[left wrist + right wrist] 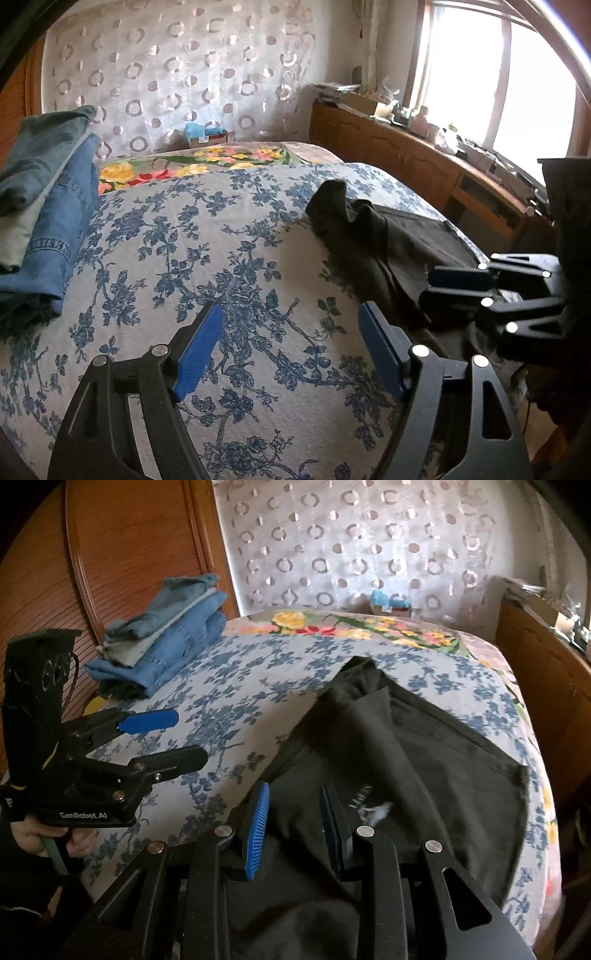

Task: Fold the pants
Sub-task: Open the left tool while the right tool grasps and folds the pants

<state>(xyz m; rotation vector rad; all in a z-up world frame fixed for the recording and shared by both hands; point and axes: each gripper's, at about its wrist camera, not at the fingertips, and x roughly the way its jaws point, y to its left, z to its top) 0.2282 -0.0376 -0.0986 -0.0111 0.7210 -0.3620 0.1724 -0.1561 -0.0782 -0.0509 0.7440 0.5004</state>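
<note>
Left claw (290,350) stands open over bare bedspread (184,240), nothing between its pads. Right claw (295,827) is partly open above black pants (424,757) lying on the bed, gripping nothing. Only the right view shows a hand (26,838); only the left shows the window (498,74). Folded jeans (55,229) sit apart.

black pants (424,746) on bed (221,709) (floral cover), right tongs (295,827) empty above

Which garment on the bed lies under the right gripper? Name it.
The black pants, spread alone on the blue floral bedspread beneath the right gripper. The denim pile sits folded by the wooden panel.
</note>
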